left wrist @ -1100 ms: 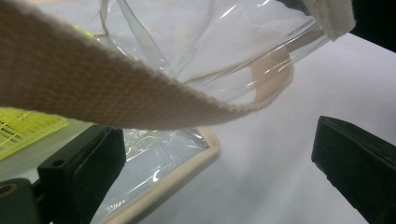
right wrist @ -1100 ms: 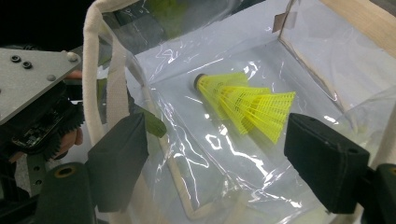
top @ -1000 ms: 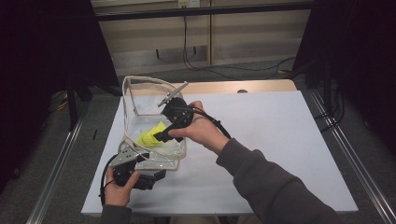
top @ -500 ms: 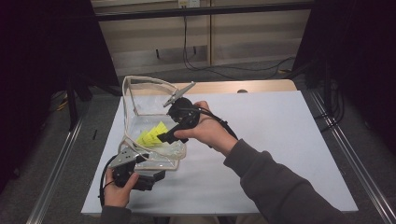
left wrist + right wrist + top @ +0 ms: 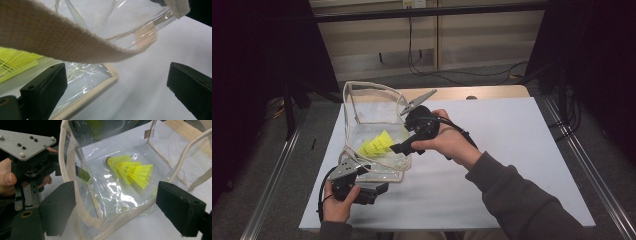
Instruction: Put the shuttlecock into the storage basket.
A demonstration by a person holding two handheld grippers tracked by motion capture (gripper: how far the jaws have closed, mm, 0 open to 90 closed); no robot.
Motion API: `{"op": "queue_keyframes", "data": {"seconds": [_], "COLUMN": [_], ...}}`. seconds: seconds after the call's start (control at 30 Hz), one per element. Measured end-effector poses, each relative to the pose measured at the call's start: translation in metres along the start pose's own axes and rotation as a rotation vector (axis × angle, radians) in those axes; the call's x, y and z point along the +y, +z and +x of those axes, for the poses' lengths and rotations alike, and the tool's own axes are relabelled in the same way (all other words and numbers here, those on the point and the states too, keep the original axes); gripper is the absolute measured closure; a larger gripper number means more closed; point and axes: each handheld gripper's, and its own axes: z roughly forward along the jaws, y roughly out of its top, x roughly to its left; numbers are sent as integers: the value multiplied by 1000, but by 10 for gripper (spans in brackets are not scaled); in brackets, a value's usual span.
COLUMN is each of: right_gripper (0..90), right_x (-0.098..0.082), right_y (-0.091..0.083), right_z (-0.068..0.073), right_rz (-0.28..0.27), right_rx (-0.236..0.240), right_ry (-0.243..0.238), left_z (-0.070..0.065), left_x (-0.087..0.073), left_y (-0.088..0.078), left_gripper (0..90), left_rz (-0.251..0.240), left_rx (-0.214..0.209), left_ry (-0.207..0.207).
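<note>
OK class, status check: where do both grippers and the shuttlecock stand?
Right gripper open, at the bag's mouth. Left gripper open at bag edge. Yellow shuttlecock lying inside clear bag. Nothing blocking.

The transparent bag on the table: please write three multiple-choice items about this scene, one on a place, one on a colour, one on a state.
1. Where does the shuttlecock lie?
A. inside the transparent bag
B. on the white table beside the bag
C. between the jaws of the left gripper

2. What colour is the shuttlecock's skirt?
A. white
B. yellow
C. red

3. How do the jaws of the right gripper stand?
A. shut on the shuttlecock
B. shut on the bag's strap
C. open, holding nothing

Answers:
1 A, it lies on the bag's clear bottom, behind the plastic wall.
2 B, the feathered part is bright yellow.
3 C, the jaws stand wide apart and touch nothing.
</note>
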Motion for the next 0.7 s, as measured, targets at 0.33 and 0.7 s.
{"op": "queue_keyframes", "data": {"seconds": [0.33,0.7], "right_gripper": [159,157], "right_x": [-11,-27], "right_y": [-12,-26], "right_z": [-4,-13], "right_rz": [-9,-36], "right_rx": [6,-1], "right_ry": [4,19], "left_z": [0,0], "left_x": [0,0], "left_y": [-1,0], "left_gripper": [29,29], "left_rz": [0,-1], "left_rx": [2,4], "left_ry": [1,1]}}
